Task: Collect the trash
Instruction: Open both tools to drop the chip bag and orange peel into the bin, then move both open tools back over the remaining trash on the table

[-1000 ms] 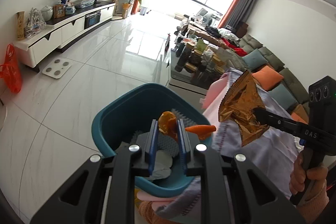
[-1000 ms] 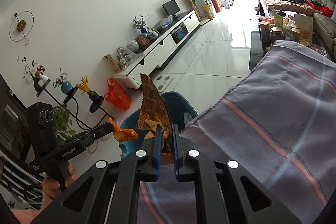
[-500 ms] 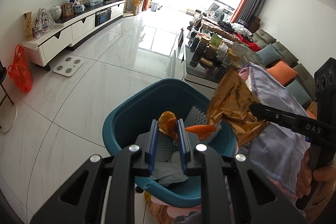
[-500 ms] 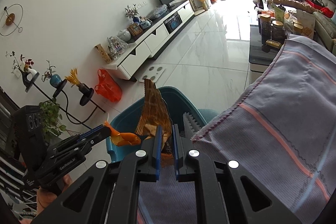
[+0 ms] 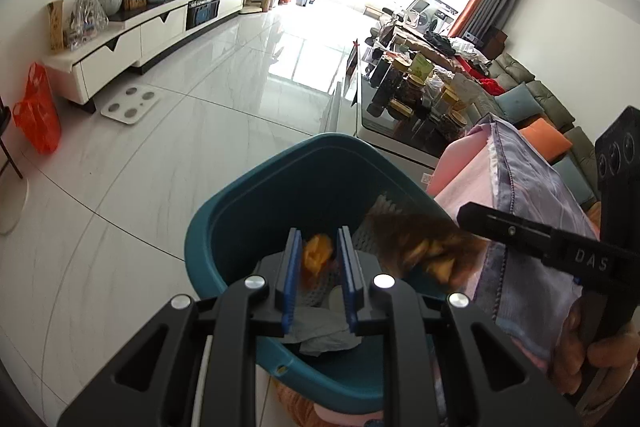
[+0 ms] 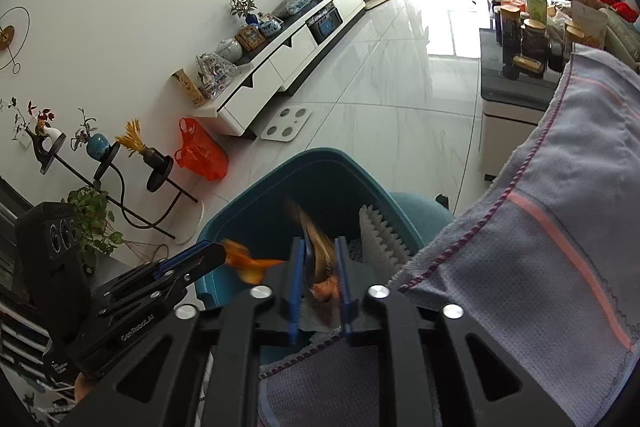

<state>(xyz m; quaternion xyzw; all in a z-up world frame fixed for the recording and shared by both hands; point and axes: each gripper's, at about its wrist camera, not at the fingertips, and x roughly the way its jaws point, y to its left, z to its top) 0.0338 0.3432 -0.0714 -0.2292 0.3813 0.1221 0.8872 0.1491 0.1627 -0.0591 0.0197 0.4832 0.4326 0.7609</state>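
Both of my grippers are positioned over the teal bin (image 5: 248, 211), which stands on the white tiled floor (image 5: 160, 155).

Left gripper (image 5: 318, 259): jaws set narrow. An orange peel (image 5: 316, 255) sits between the blue pads; it appears pinched, and it is blurred. In the right wrist view the peel (image 6: 248, 263) projects from the fingertips toward 3 o'clock, above the bin's rim at 9 o'clock.

Right gripper (image 6: 320, 267): jaws opening. A brown-gold wrapper (image 6: 316, 251) remains between the pads, streaked with motion blur, so I cannot tell whether the pads press on it. In the left wrist view the wrapper (image 5: 420, 243) hangs at the gripper's tip inside the bin's 3 o'clock rim.

Bin contents: white ridged foam (image 6: 380, 239) against the far wall and crumpled grey paper (image 5: 320, 331) on the bottom.

A striped grey cloth (image 6: 540, 227) lies just beside the bin at 3 o'clock. An orange plastic bag (image 6: 200, 155) sits on the floor at 10 o'clock, well apart.
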